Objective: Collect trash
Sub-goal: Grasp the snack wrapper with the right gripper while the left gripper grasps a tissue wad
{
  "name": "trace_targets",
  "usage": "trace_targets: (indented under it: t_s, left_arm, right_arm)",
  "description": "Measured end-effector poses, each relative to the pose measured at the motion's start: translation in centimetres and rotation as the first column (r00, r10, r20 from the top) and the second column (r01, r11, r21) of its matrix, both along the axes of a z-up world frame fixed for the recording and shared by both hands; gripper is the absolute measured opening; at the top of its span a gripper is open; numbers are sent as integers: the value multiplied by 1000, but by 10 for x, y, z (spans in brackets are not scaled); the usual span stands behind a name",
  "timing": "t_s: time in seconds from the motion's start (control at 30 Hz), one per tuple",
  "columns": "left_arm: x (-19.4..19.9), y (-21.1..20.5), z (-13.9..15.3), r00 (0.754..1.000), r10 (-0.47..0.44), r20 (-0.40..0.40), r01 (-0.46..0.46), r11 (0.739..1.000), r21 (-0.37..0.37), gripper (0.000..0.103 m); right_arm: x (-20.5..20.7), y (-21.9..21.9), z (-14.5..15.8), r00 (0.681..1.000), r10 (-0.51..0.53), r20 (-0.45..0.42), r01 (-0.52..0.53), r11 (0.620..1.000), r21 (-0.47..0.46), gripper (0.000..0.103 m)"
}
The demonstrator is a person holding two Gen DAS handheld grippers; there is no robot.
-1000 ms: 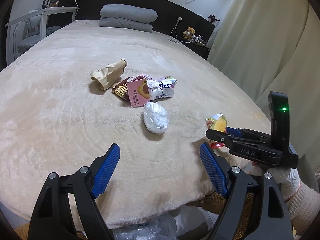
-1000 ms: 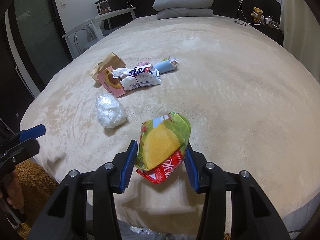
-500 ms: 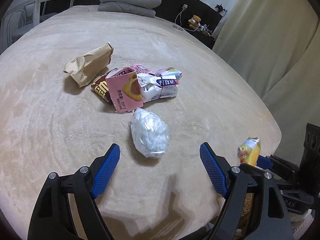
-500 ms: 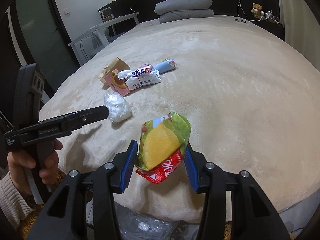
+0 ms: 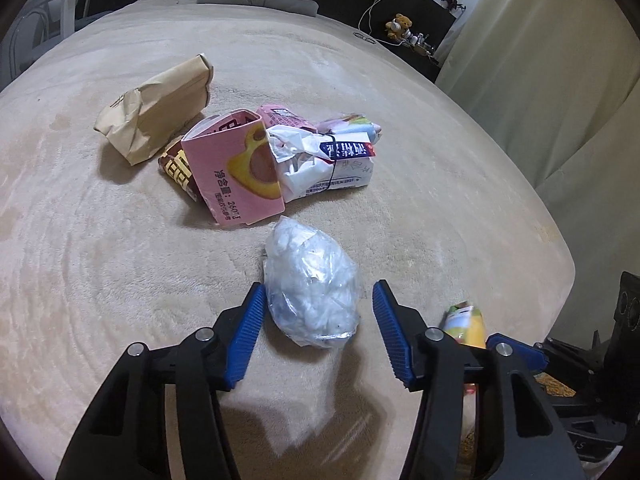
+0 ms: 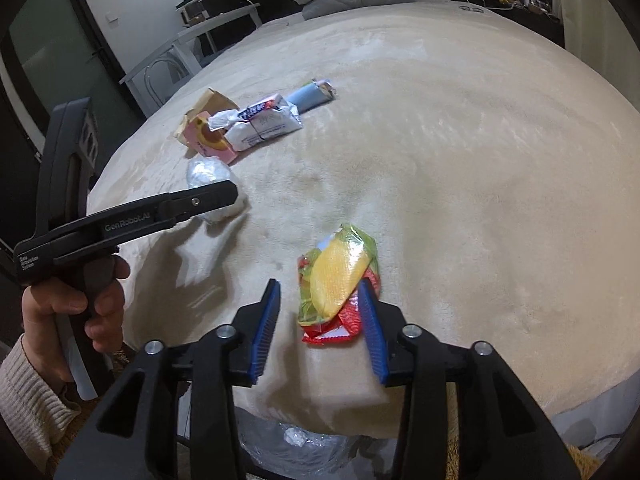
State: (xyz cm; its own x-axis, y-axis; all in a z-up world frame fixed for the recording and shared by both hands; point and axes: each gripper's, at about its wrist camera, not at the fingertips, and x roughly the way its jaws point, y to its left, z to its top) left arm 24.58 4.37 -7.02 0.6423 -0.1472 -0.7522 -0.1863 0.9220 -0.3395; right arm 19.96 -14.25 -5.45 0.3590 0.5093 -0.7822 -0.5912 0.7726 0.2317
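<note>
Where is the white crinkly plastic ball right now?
In the left wrist view the white plastic ball lies on the bed, between the closing jaws of the left gripper, just in front of the pink box.

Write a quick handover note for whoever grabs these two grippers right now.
Left gripper: jaws closing around the clear plastic bundle; the pads do not grip it yet.
Right gripper: jaws opening; the yellow snack wrapper leans on one pad.
On the bed sit a paper bag, a pink box and a white wrapper.
A lined bin shows below the bed's edge.
Left: bin all of it.
</note>
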Motion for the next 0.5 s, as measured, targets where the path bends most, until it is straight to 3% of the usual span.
trace_targets:
  t_s: [0.07,0.17,0.37,0.4,0.5]
  left_arm:
    - [0,2,-1,1000,4,-4,-4,1000,3,46]
    - [0,2,-1,1000,-2,-4,2,1000,9,45]
    - [-2,1,1,1000,-14,14,14,1000,14,41]
    - [-5,1,3,1000,-14,18,14,1000,15,40]
    - [-10,0,6,999,-17,29,17,1000,12,40]
  right_arm:
    - [6,-2,-4,999,-35,-5,35,999,-18,63]
    - [15,3,-14,998,-50,-29,48,997,-55,63]
    - [15,15,-18,998,-49,41,54,991,-119,63]
    - [16,14,-18,997,-58,46,63,991,-120,61]
    - [22,9,-18,995,-80,52,86,988,-132,35]
